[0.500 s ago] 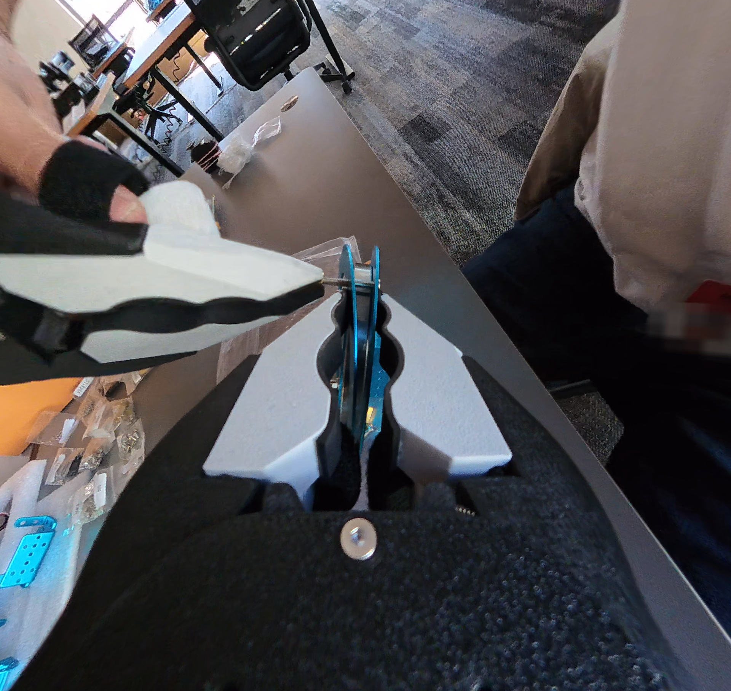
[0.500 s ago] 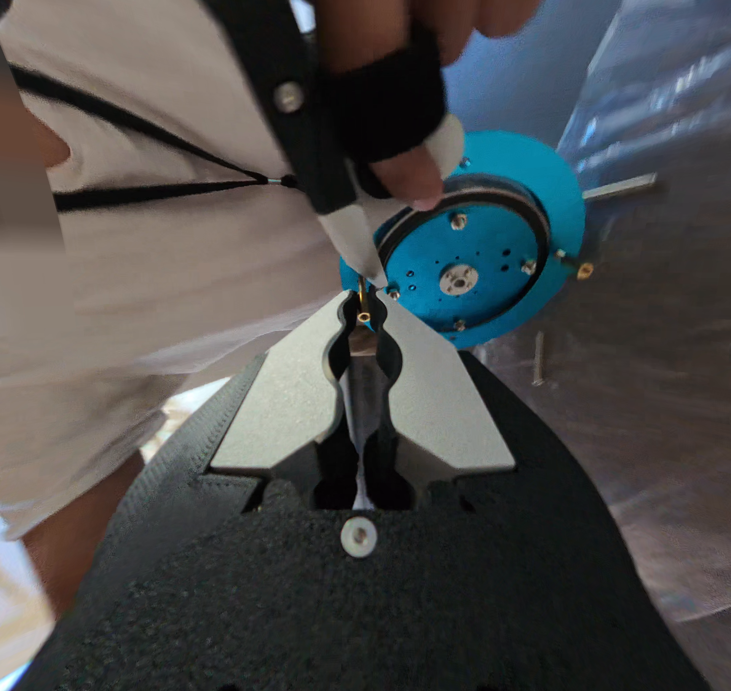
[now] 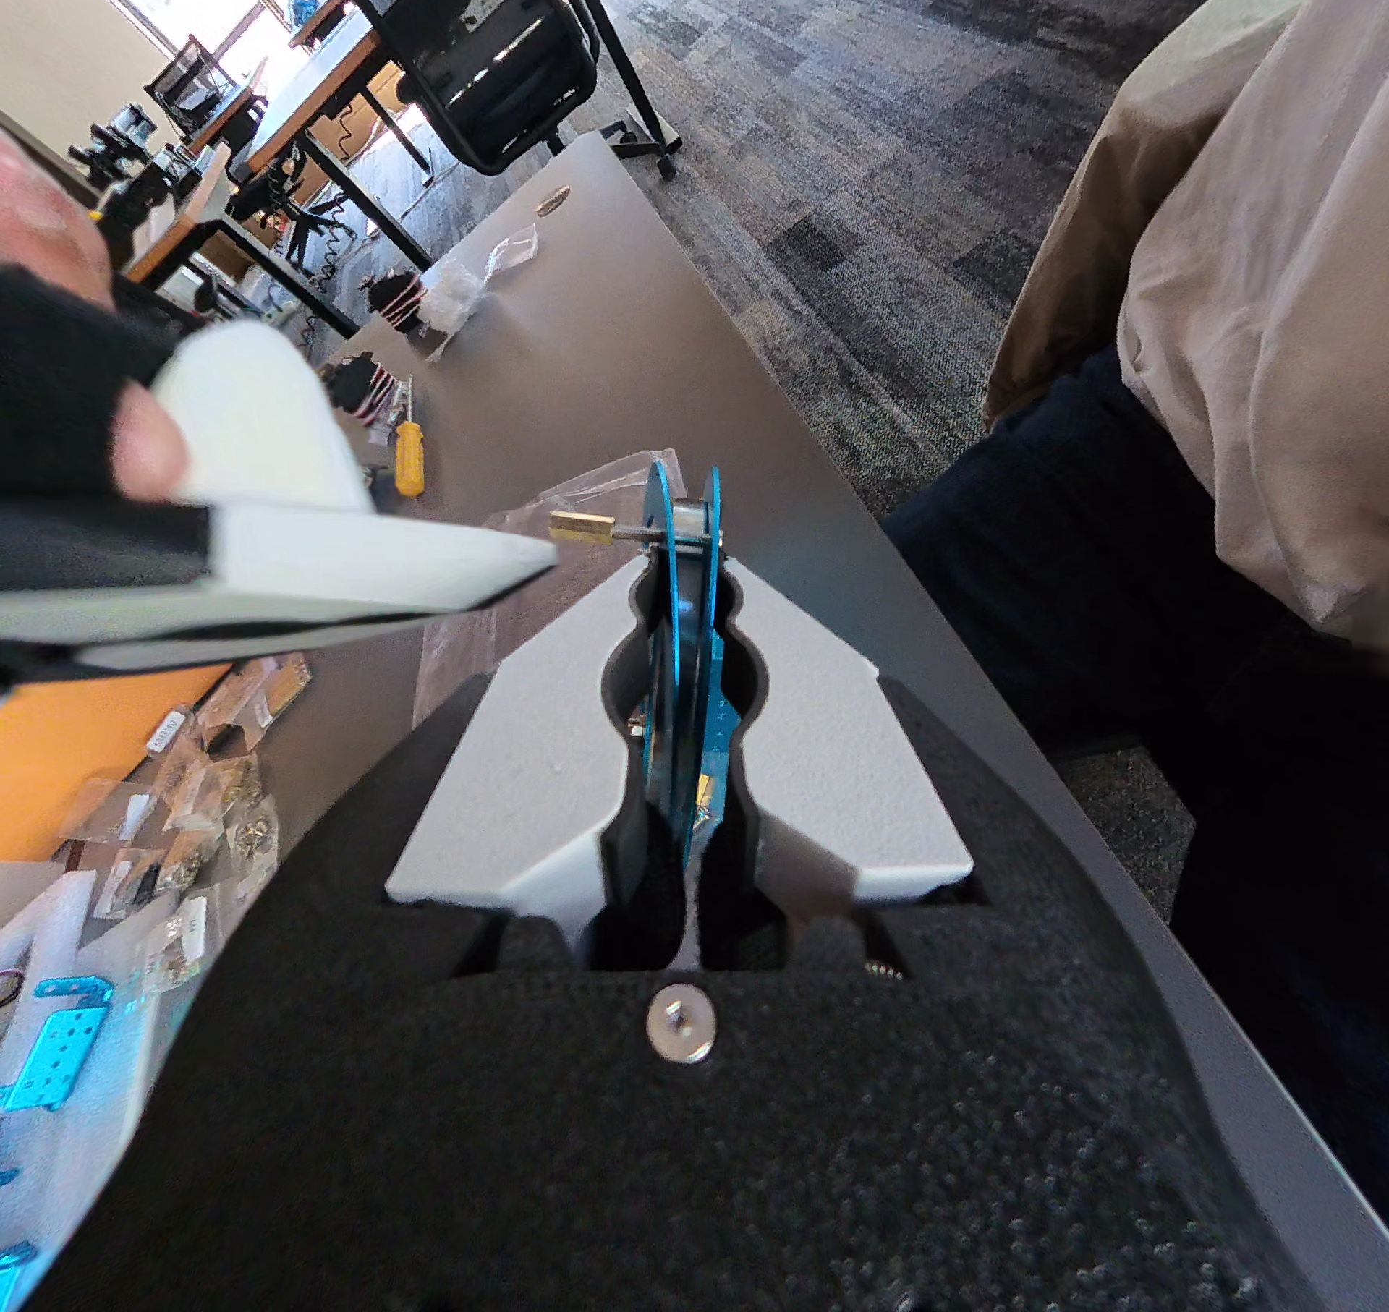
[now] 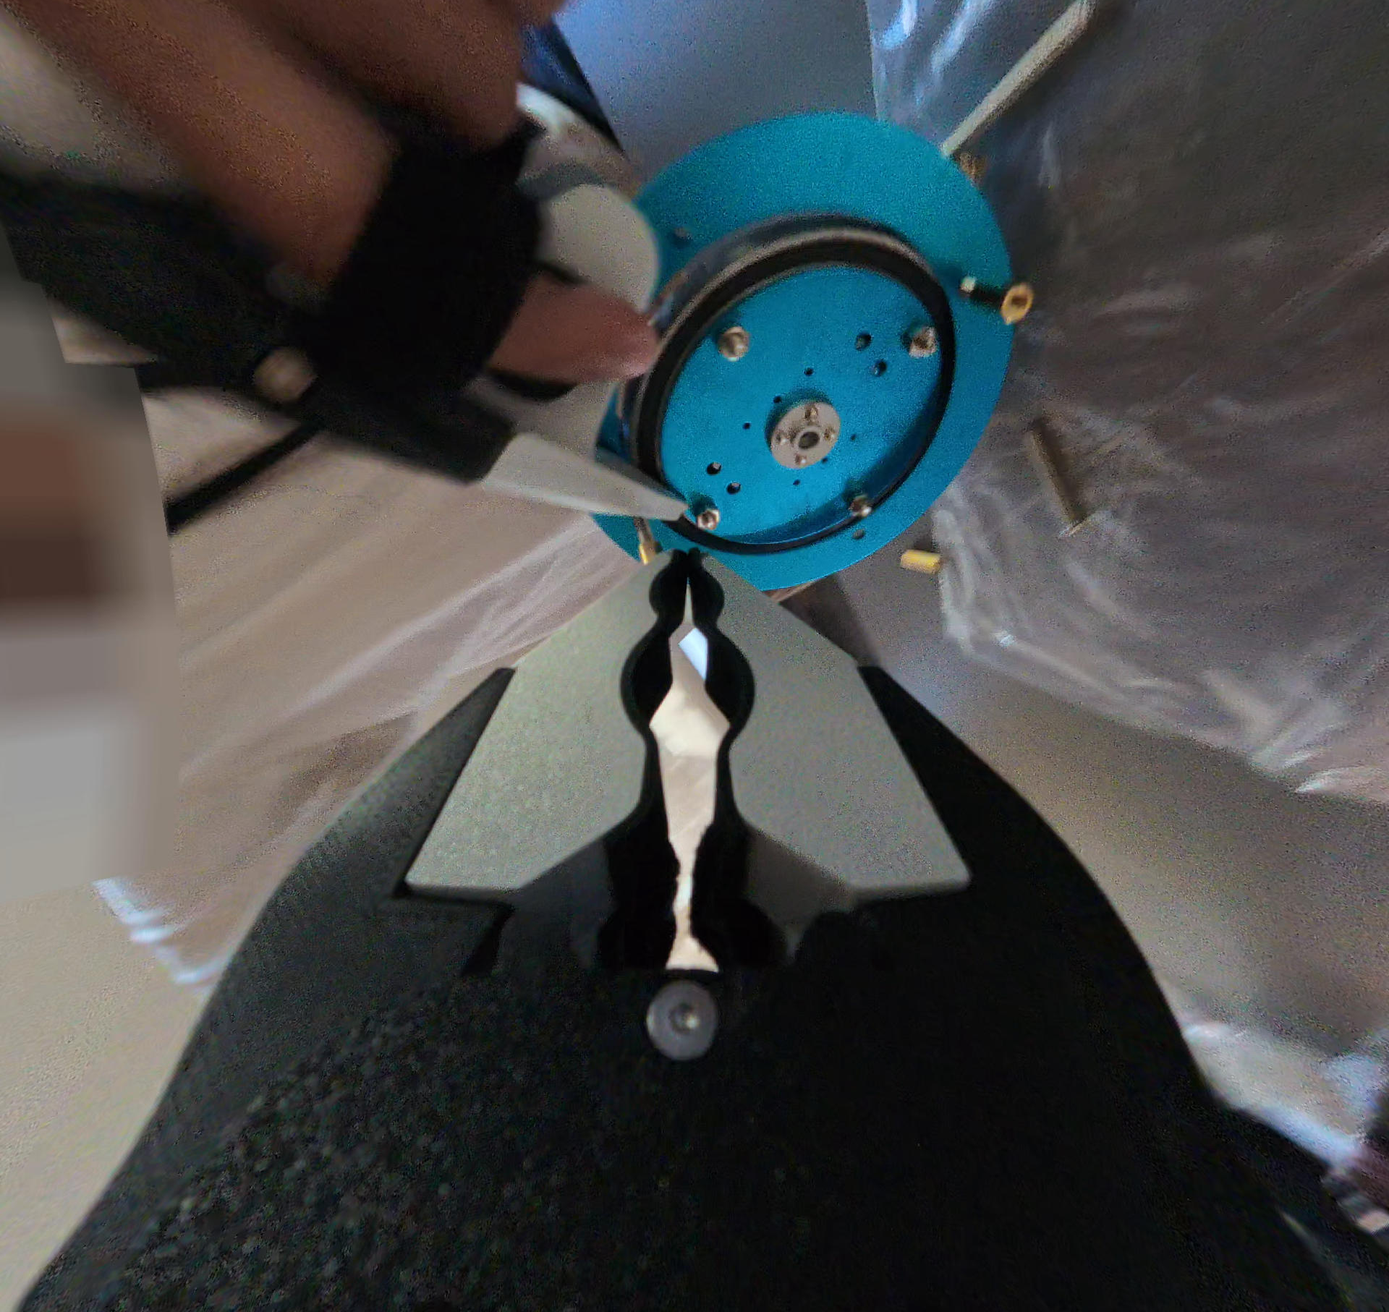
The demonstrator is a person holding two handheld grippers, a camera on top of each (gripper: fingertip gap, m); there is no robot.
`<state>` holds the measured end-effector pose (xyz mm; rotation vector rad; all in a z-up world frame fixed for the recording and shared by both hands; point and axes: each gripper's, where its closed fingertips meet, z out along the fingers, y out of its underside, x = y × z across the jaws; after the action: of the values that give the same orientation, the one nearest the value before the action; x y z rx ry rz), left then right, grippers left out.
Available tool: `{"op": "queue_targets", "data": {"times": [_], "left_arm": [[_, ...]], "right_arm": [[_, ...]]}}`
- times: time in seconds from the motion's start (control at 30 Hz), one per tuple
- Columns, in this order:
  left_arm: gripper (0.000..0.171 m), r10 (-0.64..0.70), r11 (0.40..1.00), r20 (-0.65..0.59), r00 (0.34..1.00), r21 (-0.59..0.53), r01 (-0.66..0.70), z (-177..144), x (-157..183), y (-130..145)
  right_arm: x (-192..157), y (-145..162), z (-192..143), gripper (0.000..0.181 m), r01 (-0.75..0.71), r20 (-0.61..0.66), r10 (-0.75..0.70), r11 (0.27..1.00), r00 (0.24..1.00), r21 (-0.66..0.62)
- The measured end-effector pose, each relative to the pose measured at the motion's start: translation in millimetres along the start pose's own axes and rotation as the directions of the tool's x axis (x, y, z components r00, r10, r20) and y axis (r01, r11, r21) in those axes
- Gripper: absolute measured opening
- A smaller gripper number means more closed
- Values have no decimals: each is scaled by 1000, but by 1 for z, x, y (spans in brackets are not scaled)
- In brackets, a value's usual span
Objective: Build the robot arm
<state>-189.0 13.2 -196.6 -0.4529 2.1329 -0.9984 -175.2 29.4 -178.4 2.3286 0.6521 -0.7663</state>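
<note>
Left claw (image 3: 684, 584) clenched edge-on across a blue wheel (image 3: 680, 645), two thin round plates with a metal hub between them, held in the air above the near edge of the grey tabletop (image 3: 601, 344). The jaws bite both plates at once, near the rim. From the right wrist view the wheel's face shows: smaller blue plate over a larger one, black ring around the smaller, four screw heads spaced around it, a silver hub at centre, small holes scattered between. A threaded screw pokes out of the wheel's left side with a brass spacer (image 3: 579, 528) on its end. More brass spacers sit at the rim. Right claw (image 3: 552, 563) comes in from the left with jaws pressed together at the tips and nothing seen between them. Its point sits just under the brass spacer, but whether it touches cannot be told. A hand (image 3: 68, 404) in a black fingerless glove grips that claw's body. Judgement: the hold is near the rim, so side pressure on the spacer could tilt the wheel between the jaws — light, straight contact along the screw looks safest. Behind the wheel lies a clear plastic bag (image 4: 1202, 374) with a loose screw (image 4: 1056, 479) inside. Farther along the tabletop are a yellow screwdriver (image 3: 410, 457) and small parts bags (image 3: 188, 787).
</note>
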Motion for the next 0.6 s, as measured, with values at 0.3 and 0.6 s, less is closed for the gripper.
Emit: {"op": "queue_targets", "data": {"times": [0.3,0.6], "left_arm": [[12,-65,996,-29,997,53,67,-4,-4,1],[13,-139,983,-80,987,107,147,-9,-10,3]], "right_arm": [[-26,6,-14,25,844,-358,-836,207,415,495],[-16,-2,-13,20,860,-596,-795,-378,-112,344]]}}
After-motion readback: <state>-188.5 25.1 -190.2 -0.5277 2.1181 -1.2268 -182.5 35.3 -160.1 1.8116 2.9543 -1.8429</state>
